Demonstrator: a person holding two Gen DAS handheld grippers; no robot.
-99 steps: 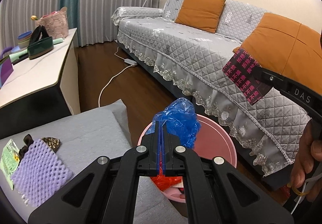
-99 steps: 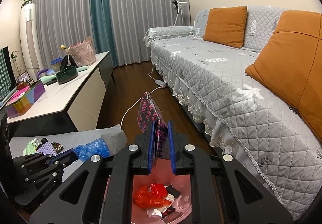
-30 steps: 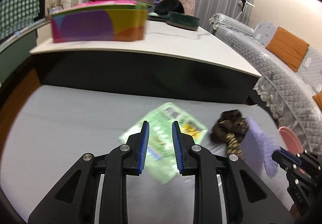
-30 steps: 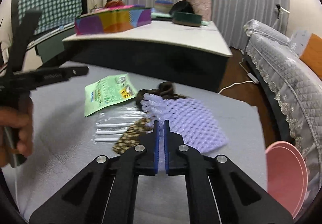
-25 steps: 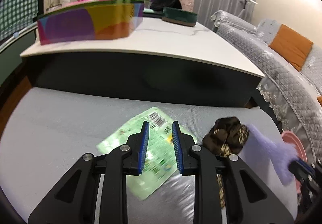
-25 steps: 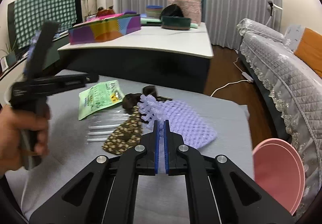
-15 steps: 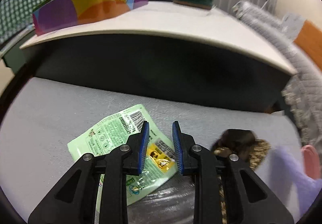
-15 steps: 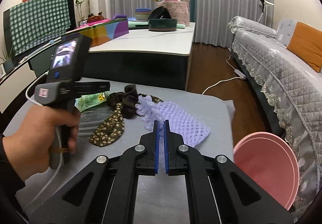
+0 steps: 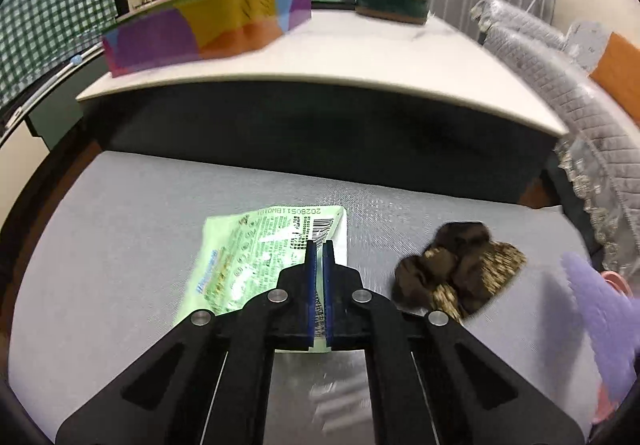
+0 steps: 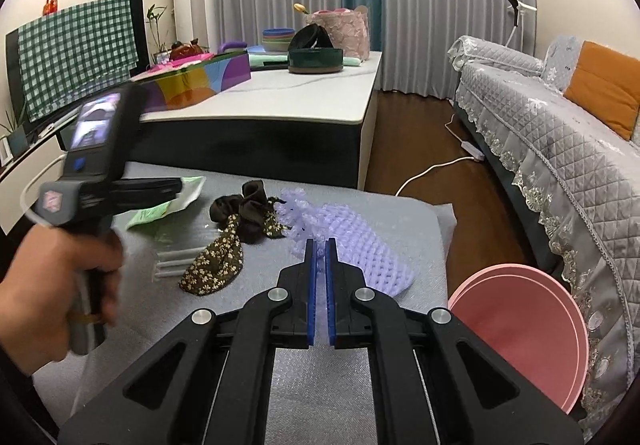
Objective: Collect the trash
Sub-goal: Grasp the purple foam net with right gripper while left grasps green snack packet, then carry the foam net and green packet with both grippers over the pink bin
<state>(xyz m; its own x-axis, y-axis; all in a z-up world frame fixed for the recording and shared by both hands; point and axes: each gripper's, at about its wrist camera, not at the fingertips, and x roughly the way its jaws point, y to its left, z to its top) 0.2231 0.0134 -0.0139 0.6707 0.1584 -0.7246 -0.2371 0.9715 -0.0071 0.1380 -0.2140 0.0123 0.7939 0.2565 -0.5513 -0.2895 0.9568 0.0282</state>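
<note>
A green snack wrapper [image 9: 256, 253] lies on the grey pad [image 9: 100, 245], and my left gripper [image 9: 319, 245] is shut on its right edge. In the right wrist view that left gripper [image 10: 176, 187], held in a hand [image 10: 52, 293], pinches the same wrapper [image 10: 188, 193]. My right gripper [image 10: 319, 245] is shut on the near edge of a purple foam net [image 10: 360, 249], which rests on the pad. The net [image 9: 600, 309] shows blurred at the far right of the left wrist view. A pink basin [image 10: 516, 329] stands on the floor to the right of the pad.
A brown patterned cloth scrunchie [image 10: 240, 221] and a clear packet of white sticks [image 10: 176, 257] lie between the wrapper and the net. Behind the pad stands a low white table [image 10: 280, 97] with a colourful box [image 9: 208, 29]. A grey sofa [image 10: 560, 133] runs along the right.
My left gripper moved forward over the green wrapper and its jaws went from open to shut on it. My right gripper drew back with the purple net, bringing the pink basin further into view.
</note>
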